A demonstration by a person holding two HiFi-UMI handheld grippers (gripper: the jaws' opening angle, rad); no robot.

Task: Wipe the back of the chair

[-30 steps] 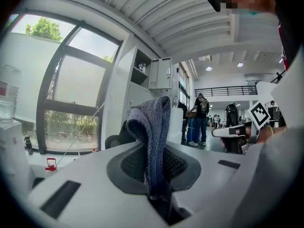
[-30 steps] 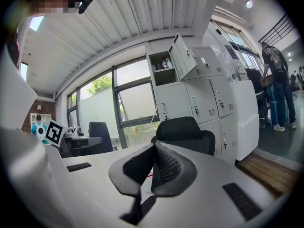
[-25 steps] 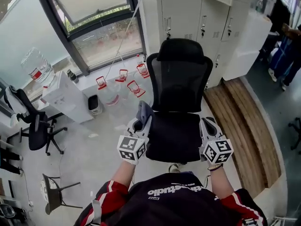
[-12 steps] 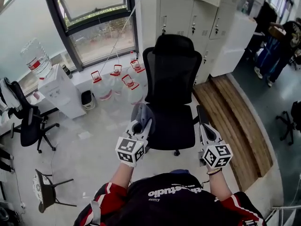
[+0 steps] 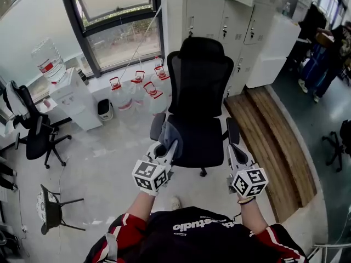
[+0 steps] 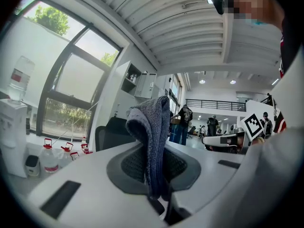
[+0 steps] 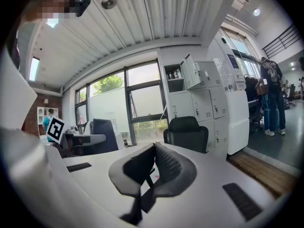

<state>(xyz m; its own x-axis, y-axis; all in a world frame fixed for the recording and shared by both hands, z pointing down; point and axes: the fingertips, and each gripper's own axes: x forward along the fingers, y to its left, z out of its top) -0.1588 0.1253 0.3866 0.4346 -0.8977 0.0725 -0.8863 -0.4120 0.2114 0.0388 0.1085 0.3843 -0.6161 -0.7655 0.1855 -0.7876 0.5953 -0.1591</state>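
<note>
The office chair (image 5: pixel 200 92) stood on the pale floor (image 5: pixel 104 158), close to the big window (image 5: pixel 118 15) and the white lockers (image 5: pixel 219 15), with its seat turned to the person. It was black. Its tall back looked like thin net, with a headrest on top and an arm on each side. No dirt or wet mark showed on it from here. The left gripper (image 5: pixel 163 147) had its jaws pressed on a grey cloth (image 6: pixel 149 141), and the cloth stuck up from them in a soft fold. The right gripper (image 5: pixel 235 149) had its jaws closed together with nothing in them. Both grippers were low, near the front edge of the seat, and the cloth was not touching the back. So it looked like the wiping had not begun. The cloth had yet to be carried up to the back and rubbed over it. Some water jugs (image 5: pixel 134 89) stood on the floor by the window.
</note>
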